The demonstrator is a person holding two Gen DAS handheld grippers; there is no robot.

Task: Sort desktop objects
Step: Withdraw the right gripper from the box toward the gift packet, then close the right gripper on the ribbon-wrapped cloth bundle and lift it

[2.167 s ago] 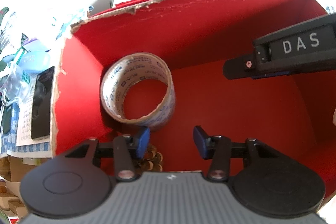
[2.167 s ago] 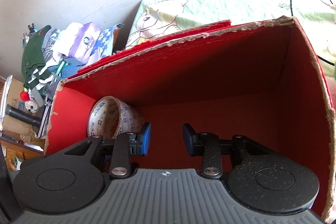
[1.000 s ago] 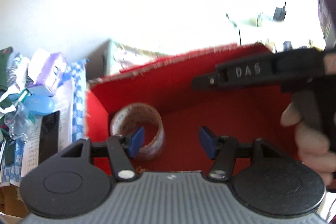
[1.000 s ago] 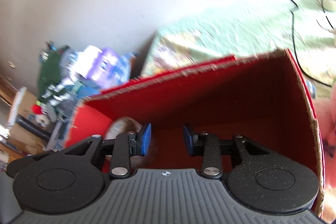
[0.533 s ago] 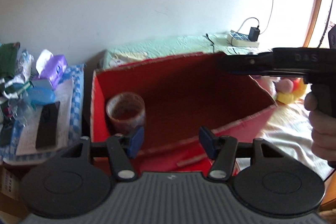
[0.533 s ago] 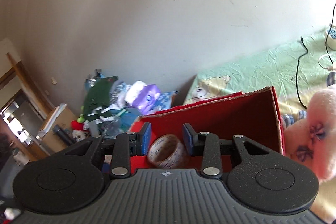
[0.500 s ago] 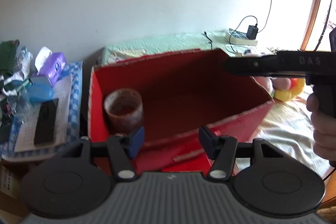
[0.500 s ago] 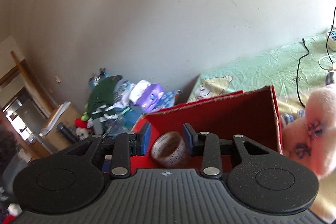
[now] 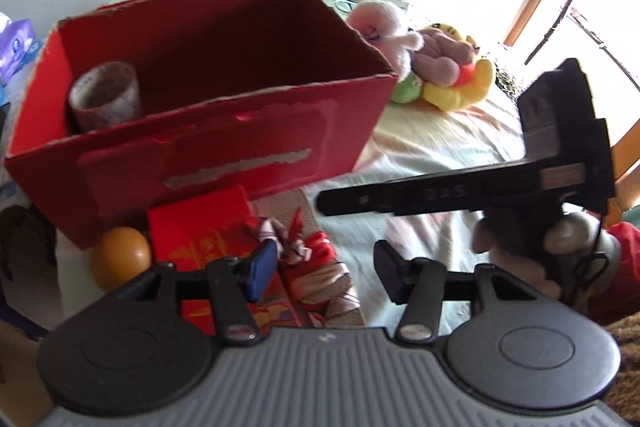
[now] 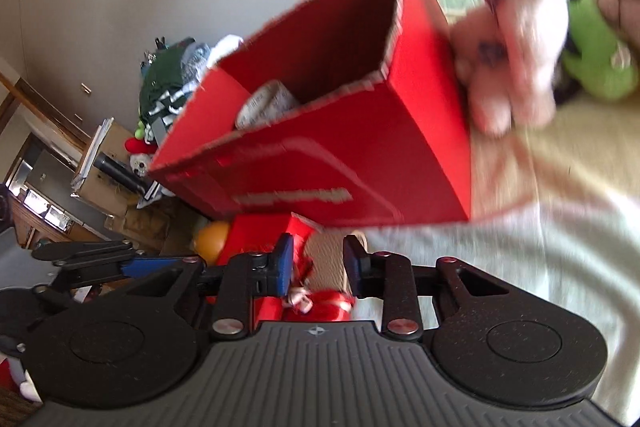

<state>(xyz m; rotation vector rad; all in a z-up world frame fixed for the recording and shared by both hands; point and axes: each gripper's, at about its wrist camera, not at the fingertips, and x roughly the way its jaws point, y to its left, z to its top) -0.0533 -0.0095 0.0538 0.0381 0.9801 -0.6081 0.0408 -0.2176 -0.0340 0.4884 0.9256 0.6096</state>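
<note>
Red cardboard box [image 9: 224,147] now seen from outside, no longer from above its inside; tape roll [image 9: 105,95] upright in its left corner as before. Left gripper [image 9: 326,273] pulled back over red packets [image 9: 200,227] and an orange [image 9: 120,257], jaws closing, nothing between. Right gripper [image 10: 318,265] likewise withdrawn, closing, empty.

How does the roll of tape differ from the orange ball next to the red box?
The roll of tape sits inside the red box, at its left end; the orange ball lies outside, against the front corner. The tape is a pale, printed hollow ring; the ball is plain orange. Both are round, and neither is held.
</note>
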